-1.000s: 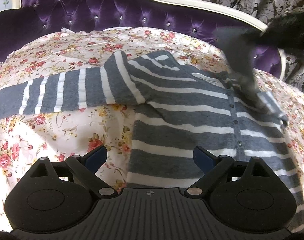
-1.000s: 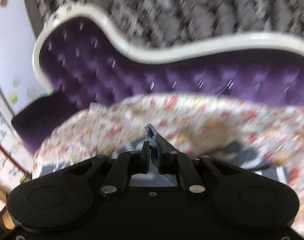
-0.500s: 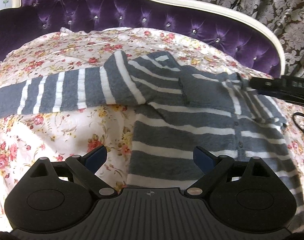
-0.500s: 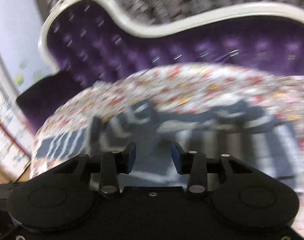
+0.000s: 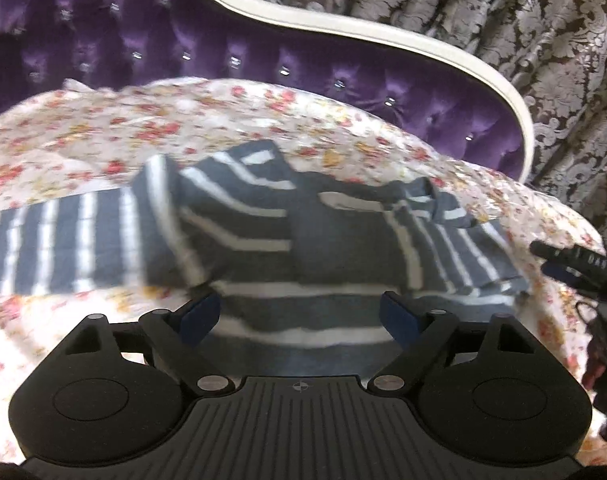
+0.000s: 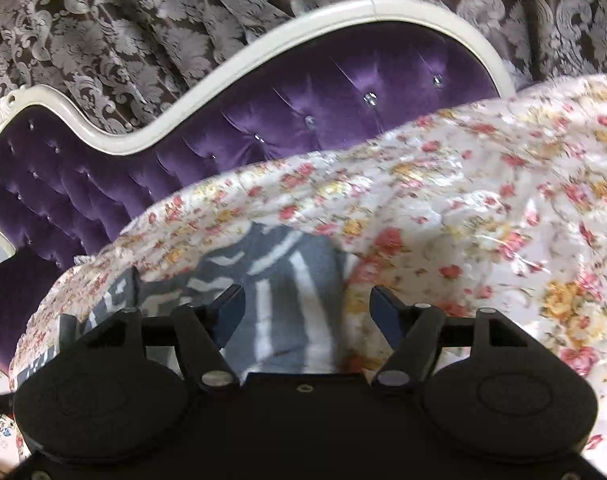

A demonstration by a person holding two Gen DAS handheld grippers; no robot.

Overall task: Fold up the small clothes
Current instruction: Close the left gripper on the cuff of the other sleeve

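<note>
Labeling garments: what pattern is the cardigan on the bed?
Dark grey with white stripes; the cardigan shows best in the left wrist view.

Both grippers (image 5: pixel 299 316) (image 6: pixel 307 308) matte black w/ blue-padded jaws, silver pivot screws.

Your left gripper (image 5: pixel 299 316) points forward and downward, its blue-padded fingers (image 5: pixel 199 316) set wide apart with the jaws closing slightly and nothing pressed between the pads; your right gripper (image 6: pixel 307 312) is likewise angled downward, its jaws opening, pads clear of contact; in the left wrist view its dark fingertips (image 5: pixel 559 260) enter at the right edge.
</note>
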